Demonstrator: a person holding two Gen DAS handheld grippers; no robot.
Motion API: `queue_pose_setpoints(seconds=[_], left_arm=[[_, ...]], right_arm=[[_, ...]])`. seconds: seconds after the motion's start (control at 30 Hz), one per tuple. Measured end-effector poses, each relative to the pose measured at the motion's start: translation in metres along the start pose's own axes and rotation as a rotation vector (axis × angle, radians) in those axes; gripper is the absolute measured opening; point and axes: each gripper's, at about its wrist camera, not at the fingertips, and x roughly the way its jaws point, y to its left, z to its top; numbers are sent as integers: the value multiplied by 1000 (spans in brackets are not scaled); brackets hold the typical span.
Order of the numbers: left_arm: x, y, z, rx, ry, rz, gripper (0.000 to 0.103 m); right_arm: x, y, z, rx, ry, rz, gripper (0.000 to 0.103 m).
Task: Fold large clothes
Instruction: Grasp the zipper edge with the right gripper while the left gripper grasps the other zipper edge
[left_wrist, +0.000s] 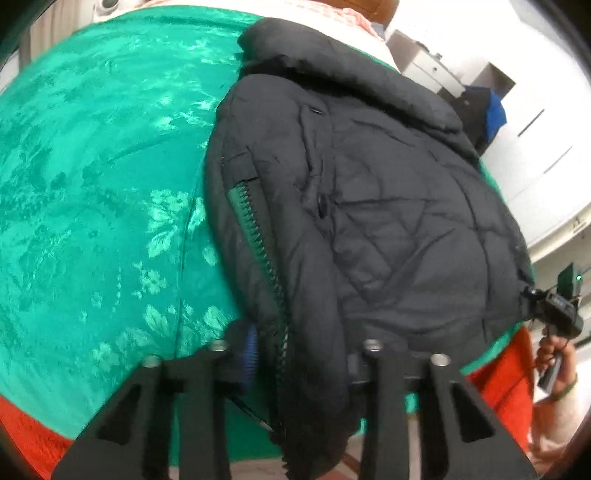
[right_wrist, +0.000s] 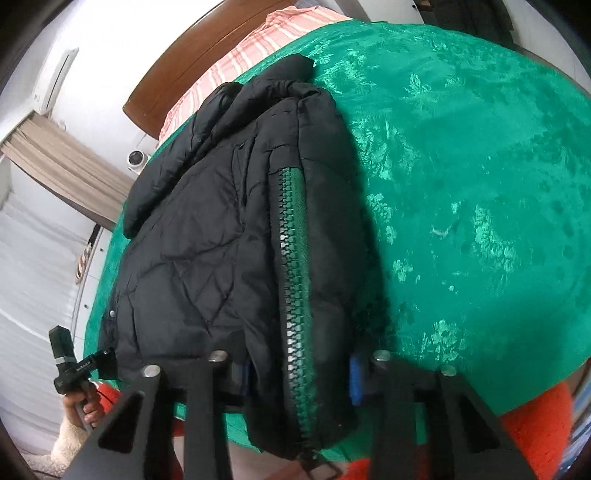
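A black quilted puffer jacket (left_wrist: 369, 206) lies folded lengthwise on a green floral bedspread (left_wrist: 96, 192), its zipper edge (left_wrist: 258, 258) running toward me. My left gripper (left_wrist: 299, 354) has its jaws either side of the jacket's bottom hem near the zipper, fabric bunched between them. In the right wrist view the jacket (right_wrist: 207, 236) shows again, its zipper (right_wrist: 291, 295) leading down into my right gripper (right_wrist: 299, 373), whose blue pads (right_wrist: 355, 380) sit on both sides of the hem corner. Each gripper appears at the far hem corner in the other's view, the right (left_wrist: 554, 310) and the left (right_wrist: 81, 369).
The green bedspread (right_wrist: 461, 184) lies over an orange blanket (left_wrist: 26, 424) at the bed's near edge. A pink plaid pillow (right_wrist: 236, 62) and wooden headboard (right_wrist: 177, 70) are at the far end. White cabinets (left_wrist: 532, 122) stand beside the bed.
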Motion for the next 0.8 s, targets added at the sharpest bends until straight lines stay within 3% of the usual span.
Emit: queue_pose_setpoints(seconds=[0.17, 0.4, 0.5, 0.8], left_arm=[[-20, -1, -13, 15, 31, -7, 20], [-24, 7, -57, -46, 117, -55, 20], [-23, 10, -60, -90, 116, -74, 19], [-37, 14, -67, -87, 126, -66, 15]], right_arm=[[-19, 28, -8, -159, 1, -78, 27], [-13, 8, -33, -140, 62, -115, 27], [-10, 2, -35, -109, 55, -110, 27], [-27, 11, -45, -143, 79, -106, 25]])
